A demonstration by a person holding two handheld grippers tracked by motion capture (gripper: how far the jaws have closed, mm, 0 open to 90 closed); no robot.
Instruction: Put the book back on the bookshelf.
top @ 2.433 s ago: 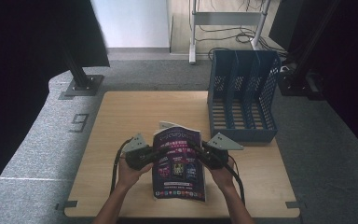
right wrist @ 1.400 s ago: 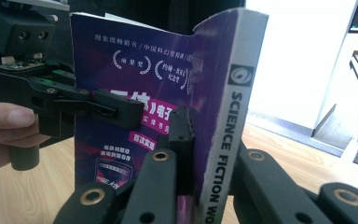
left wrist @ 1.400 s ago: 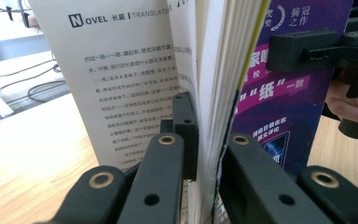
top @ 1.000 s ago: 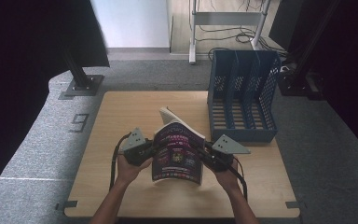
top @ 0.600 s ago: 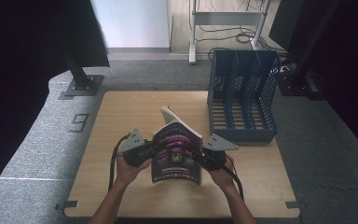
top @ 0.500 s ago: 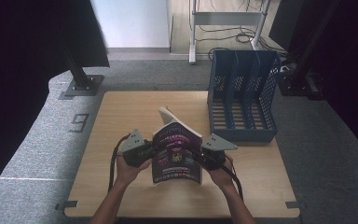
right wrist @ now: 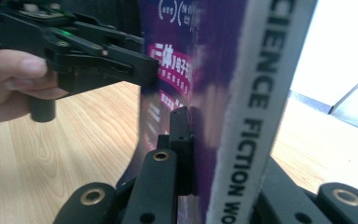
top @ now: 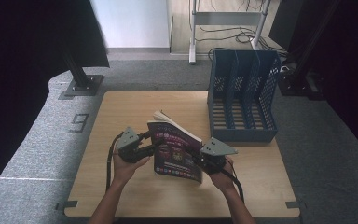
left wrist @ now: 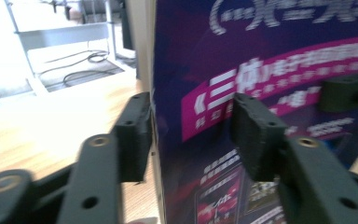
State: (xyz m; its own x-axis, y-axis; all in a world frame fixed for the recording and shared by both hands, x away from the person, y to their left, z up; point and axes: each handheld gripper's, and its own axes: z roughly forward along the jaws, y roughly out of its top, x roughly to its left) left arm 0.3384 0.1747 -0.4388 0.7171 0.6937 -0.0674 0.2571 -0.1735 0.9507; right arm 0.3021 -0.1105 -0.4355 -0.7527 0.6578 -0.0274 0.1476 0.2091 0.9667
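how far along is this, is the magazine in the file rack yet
Not yet. Done: the magazine is off the table, tilted up. In hand: the left gripper and right gripper each clamp one side edge. Left, I'd guess: carrying it over and sliding it into a slot of the blue rack.

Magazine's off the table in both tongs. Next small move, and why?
Probably carry the magazine right toward the file rack: left tongs and right tongs grip opposite edges, it stands nearly upright, and the rack's slots look empty.
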